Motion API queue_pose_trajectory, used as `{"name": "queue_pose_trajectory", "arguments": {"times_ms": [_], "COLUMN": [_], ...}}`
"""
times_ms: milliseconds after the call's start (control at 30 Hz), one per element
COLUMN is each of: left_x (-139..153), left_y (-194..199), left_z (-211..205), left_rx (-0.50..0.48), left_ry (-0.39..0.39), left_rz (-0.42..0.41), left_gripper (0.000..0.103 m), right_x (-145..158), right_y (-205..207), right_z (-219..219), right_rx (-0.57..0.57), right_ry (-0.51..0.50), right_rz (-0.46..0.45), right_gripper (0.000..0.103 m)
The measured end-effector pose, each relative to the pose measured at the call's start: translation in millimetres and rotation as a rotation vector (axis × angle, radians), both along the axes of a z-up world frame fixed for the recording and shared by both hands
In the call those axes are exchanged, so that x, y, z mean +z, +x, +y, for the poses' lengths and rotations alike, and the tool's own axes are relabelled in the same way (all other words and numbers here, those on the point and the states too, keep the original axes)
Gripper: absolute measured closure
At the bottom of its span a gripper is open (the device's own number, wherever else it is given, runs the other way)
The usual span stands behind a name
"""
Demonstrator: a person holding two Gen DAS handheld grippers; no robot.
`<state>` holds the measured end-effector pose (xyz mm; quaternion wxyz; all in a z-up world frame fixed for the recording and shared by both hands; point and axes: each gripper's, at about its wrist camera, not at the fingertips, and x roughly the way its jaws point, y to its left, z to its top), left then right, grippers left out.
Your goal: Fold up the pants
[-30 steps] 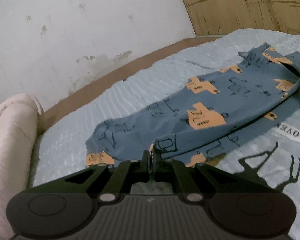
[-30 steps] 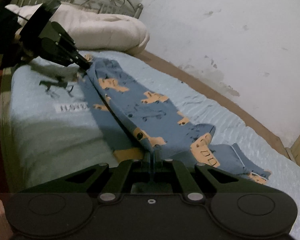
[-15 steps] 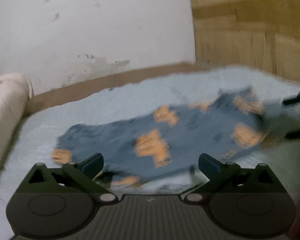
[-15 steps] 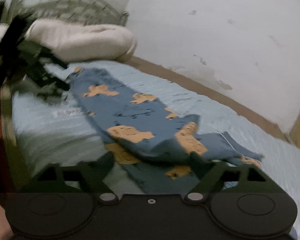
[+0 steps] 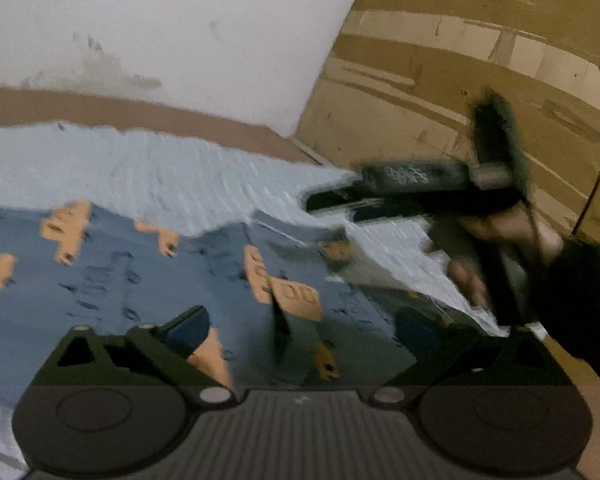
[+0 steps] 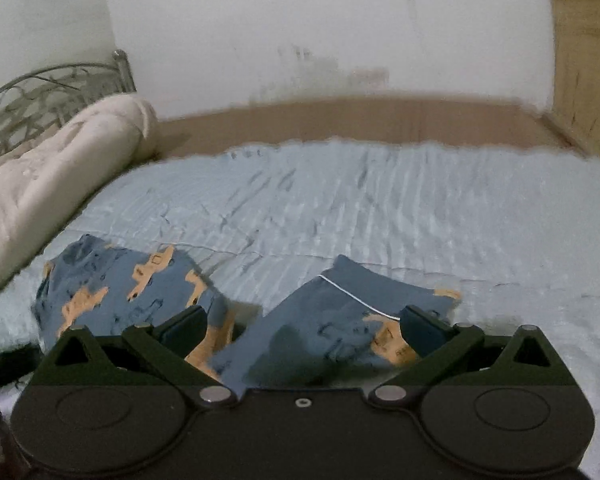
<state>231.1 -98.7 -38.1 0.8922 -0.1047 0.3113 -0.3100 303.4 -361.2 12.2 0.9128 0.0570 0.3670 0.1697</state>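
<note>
The blue pants with orange digger prints lie folded lengthwise on the light blue bedspread. My left gripper is open and empty, low over the cloth. In the right wrist view the pants lie just ahead, with one end between the open fingers of my right gripper, which holds nothing. The right gripper also shows blurred in the left wrist view, held by a hand at the right.
A cream rolled blanket and a metal headboard lie at the bed's left end. A white wall and a brown bed edge run behind. A wooden wardrobe stands at the right.
Both grippers have opened and let go of the pants, which now lie on the bed. Both have swung round, the left toward the wardrobe end.
</note>
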Motion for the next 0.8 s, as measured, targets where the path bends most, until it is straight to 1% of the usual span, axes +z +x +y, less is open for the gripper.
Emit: {"name": "queue_pose_trajectory", "arguments": {"times_ms": [33, 67, 100, 133, 200, 233, 267, 333, 367, 433, 467, 500, 533, 567, 600, 633, 700, 800], "left_x": [-2.6, -5.8, -8.9, -12.2, -18.1, -20.7, -20.3, -20.9, -20.3, -19.5, -18.1, -17.8, -16.9, -14.5, -12.8, -10.0, -2.0, 12.3], "left_y": [3.1, 5.0, 8.3, 11.2, 16.1, 18.4, 17.7, 18.7, 19.3, 19.6, 18.5, 18.8, 18.6, 18.1, 17.5, 16.5, 11.6, 2.7], "left_z": [-2.1, -0.3, 0.7, 2.8, 7.4, 8.1, 8.9, 8.7, 7.4, 4.3, 3.1, 1.4, 0.1, -1.4, -1.7, -1.8, -3.5, -9.7], "left_rx": [-0.002, 0.003, 0.01, 0.018, 0.028, 0.032, 0.034, 0.03, 0.026, 0.016, 0.016, 0.015, 0.02, 0.023, 0.027, 0.018, 0.011, -0.012], "left_ry": [-0.005, -0.008, -0.022, -0.039, -0.064, -0.068, -0.07, -0.082, -0.086, -0.083, -0.076, -0.068, -0.06, -0.054, -0.051, -0.047, -0.016, 0.067], "left_rz": [0.023, 0.047, 0.078, 0.108, 0.154, 0.172, 0.183, 0.195, 0.2, 0.209, 0.215, 0.22, 0.221, 0.216, 0.206, 0.192, 0.15, 0.059], "left_gripper": [0.025, 0.035, 0.042, 0.045, 0.056, 0.059, 0.066, 0.068, 0.068, 0.075, 0.083, 0.088, 0.094, 0.098, 0.1, 0.101, 0.102, 0.102], "right_x": [-0.4, -0.4, -0.9, -1.4, -5.9, -9.0, -13.2, -23.9, -29.5, -40.7, -45.3, -47.1, -48.5, -47.8, -45.6, -42.7, -31.9, -0.9], "right_y": [13.4, 27.3, 39.4, 46.5, 64.5, 72.0, 79.0, 89.6, 93.4, 96.7, 97.4, 96.8, 96.7, 95.9, 94.3, 92.1, 85.1, 53.6], "right_z": [3.4, 9.0, 16.0, 23.4, 37.6, 44.8, 52.4, 61.4, 65.1, 72.1, 75.9, 77.0, 76.9, 74.9, 70.9, 65.9, 55.8, 27.0], "right_rx": [-0.003, -0.003, -0.002, 0.0, 0.007, 0.004, -0.003, -0.014, -0.024, -0.027, -0.029, -0.035, -0.04, -0.047, -0.051, -0.056, -0.067, -0.098], "right_ry": [-0.003, -0.014, -0.029, -0.041, -0.076, -0.101, -0.13, -0.169, -0.19, -0.228, -0.255, -0.273, -0.277, -0.271, -0.255, -0.236, -0.207, -0.136], "right_rz": [0.033, 0.056, 0.073, 0.087, 0.121, 0.14, 0.16, 0.203, 0.229, 0.267, 0.276, 0.272, 0.271, 0.269, 0.263, 0.254, 0.218, 0.109], "right_gripper": [0.013, 0.017, 0.023, 0.025, 0.035, 0.037, 0.037, 0.037, 0.039, 0.045, 0.049, 0.06, 0.074, 0.081, 0.096, 0.102, 0.102, 0.102]}}
